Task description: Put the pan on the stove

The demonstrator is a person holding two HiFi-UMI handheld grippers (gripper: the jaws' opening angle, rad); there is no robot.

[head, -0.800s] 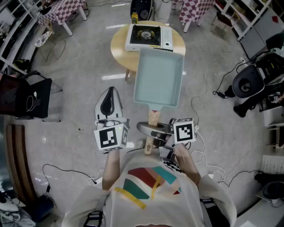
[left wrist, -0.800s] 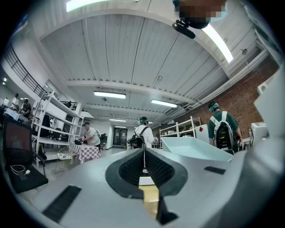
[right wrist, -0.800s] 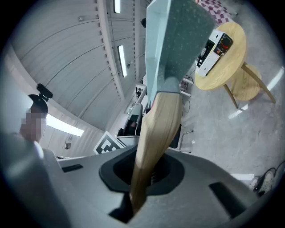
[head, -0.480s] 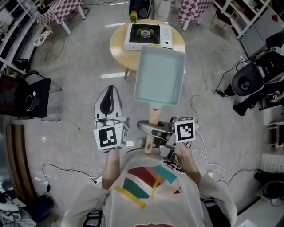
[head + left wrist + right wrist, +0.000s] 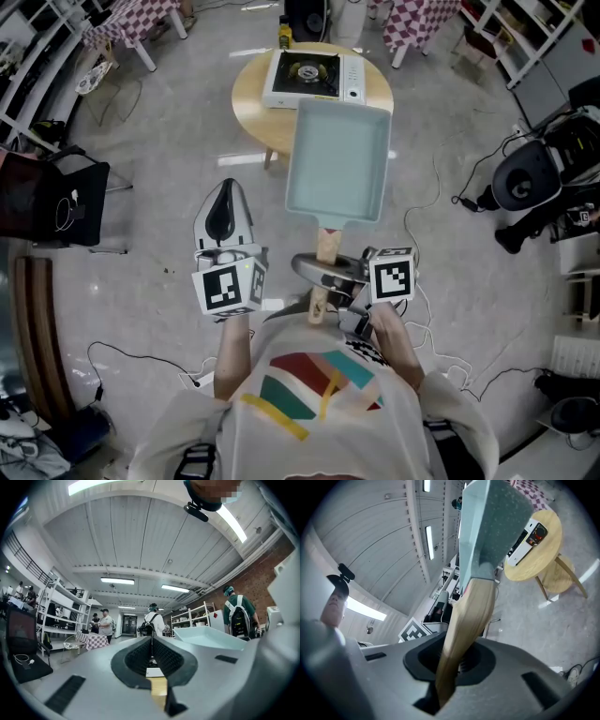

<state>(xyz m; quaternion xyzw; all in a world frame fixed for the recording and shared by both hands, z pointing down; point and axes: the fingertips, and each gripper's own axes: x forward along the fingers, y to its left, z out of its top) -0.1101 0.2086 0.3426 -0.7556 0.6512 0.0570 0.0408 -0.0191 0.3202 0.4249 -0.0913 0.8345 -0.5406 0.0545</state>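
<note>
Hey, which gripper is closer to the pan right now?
Right. The right gripper is clamped on the wooden handle of the pan; the left gripper, shut and empty, sits apart, left of the pan.

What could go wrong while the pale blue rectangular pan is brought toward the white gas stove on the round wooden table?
1. The right gripper grips only the wooden handle, so the long pale blue rectangular pan may sag or twist.
2. The left gripper is shut, empty and apart from the pan, giving no support.
3. The pan's front edge could knock the white gas stove on the round wooden table.
</note>
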